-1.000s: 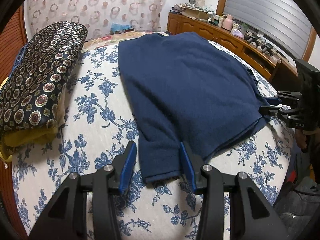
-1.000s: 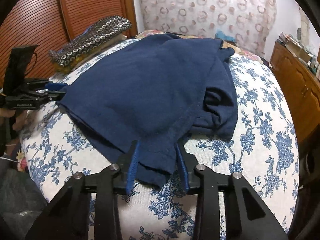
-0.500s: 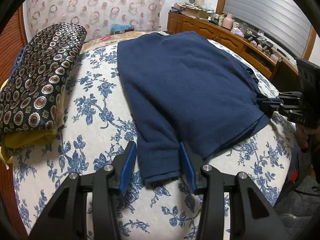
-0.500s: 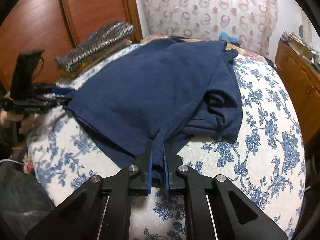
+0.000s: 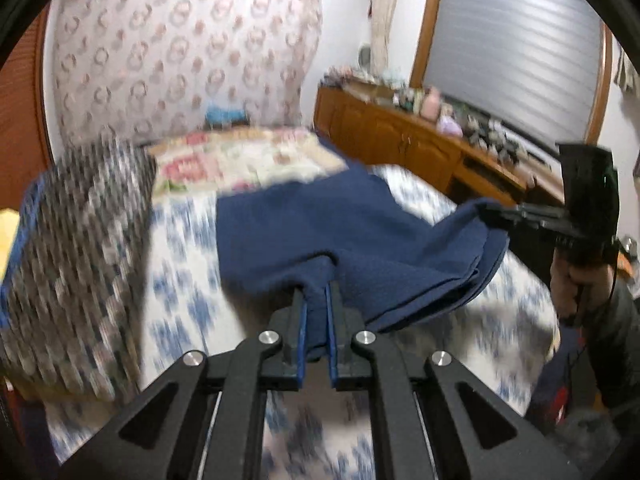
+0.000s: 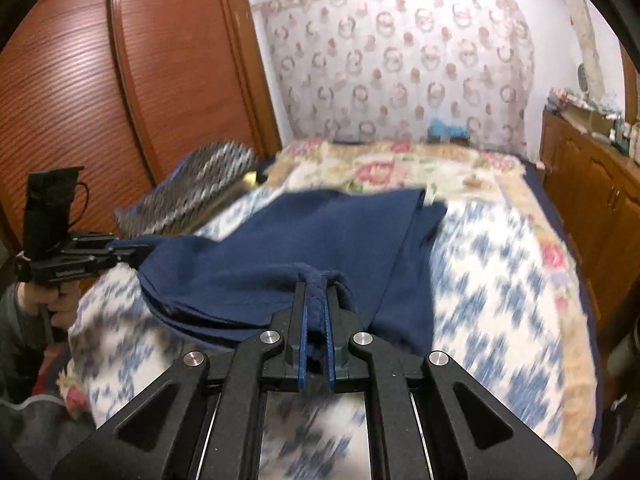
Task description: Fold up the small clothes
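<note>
A dark blue garment (image 5: 320, 224) lies on the flowered bedspread (image 5: 180, 288), its near edge lifted off the bed. My left gripper (image 5: 315, 292) is shut on one near corner of it. My right gripper (image 6: 316, 292) is shut on the other near corner, bunching the cloth between the fingers. The garment (image 6: 328, 236) sags between the two grips. In the left wrist view the right gripper (image 5: 496, 212) shows at the right, holding its corner up. In the right wrist view the left gripper (image 6: 128, 250) shows at the left.
A folded patterned cloth (image 5: 80, 248) lies on the bed's left side. A wooden dresser (image 5: 420, 148) with small items runs along the right. A wooden wardrobe (image 6: 100, 80) stands to the left. A flowered blanket (image 6: 400, 172) lies at the bed's far end.
My left gripper has closed on the garment's corner. Both grippers have lifted the near edge off the bed and moved forward; the view is motion-blurred.
</note>
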`<act>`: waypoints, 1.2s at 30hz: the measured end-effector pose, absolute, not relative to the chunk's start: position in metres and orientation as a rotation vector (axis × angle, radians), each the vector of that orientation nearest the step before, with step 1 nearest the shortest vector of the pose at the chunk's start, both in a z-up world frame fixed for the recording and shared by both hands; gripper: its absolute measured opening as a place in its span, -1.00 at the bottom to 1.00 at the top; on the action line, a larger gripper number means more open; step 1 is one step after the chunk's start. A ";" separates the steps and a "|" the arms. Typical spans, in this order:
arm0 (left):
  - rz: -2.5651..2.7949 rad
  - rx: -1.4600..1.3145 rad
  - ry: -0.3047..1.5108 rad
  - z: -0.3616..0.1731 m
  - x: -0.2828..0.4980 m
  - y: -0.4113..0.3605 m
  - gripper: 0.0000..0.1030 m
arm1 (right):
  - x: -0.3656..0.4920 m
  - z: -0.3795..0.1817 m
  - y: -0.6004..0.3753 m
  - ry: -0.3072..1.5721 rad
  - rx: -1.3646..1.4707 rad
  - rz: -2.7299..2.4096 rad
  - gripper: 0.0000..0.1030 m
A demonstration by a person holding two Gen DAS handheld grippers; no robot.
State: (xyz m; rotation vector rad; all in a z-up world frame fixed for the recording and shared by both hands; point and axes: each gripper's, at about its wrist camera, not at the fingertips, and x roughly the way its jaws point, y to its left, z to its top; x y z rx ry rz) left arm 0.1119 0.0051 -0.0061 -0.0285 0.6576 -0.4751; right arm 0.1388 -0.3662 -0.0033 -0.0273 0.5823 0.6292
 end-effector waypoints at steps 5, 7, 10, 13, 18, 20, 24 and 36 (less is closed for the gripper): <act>-0.440 -0.067 0.615 0.019 0.169 0.006 -0.89 | 0.182 0.021 -0.368 0.536 -0.050 0.586 -0.94; -0.432 -0.064 0.620 0.022 0.195 0.001 -0.89 | 0.205 0.028 -0.368 0.534 -0.059 0.566 -0.94; -0.409 -0.054 0.636 0.019 0.228 -0.008 -0.89 | 0.235 0.029 -0.365 0.547 -0.074 0.555 -0.94; -0.406 -0.077 0.675 0.011 0.259 -0.012 -0.89 | 0.266 0.025 -0.358 0.579 -0.091 0.553 -0.94; -0.393 -0.073 0.721 0.001 0.296 -0.020 -0.89 | 0.309 0.010 -0.347 0.631 -0.143 0.525 -0.94; -0.374 -0.083 0.747 -0.009 0.312 -0.020 -0.89 | 0.329 -0.001 -0.345 0.677 -0.153 0.509 -0.93; -0.351 -0.091 0.787 -0.027 0.323 -0.015 -0.89 | 0.348 -0.020 -0.350 0.764 -0.154 0.487 -0.53; -0.321 -0.088 0.807 -0.049 0.316 -0.018 -0.89 | 0.284 -0.007 -0.373 0.790 -0.077 0.512 0.10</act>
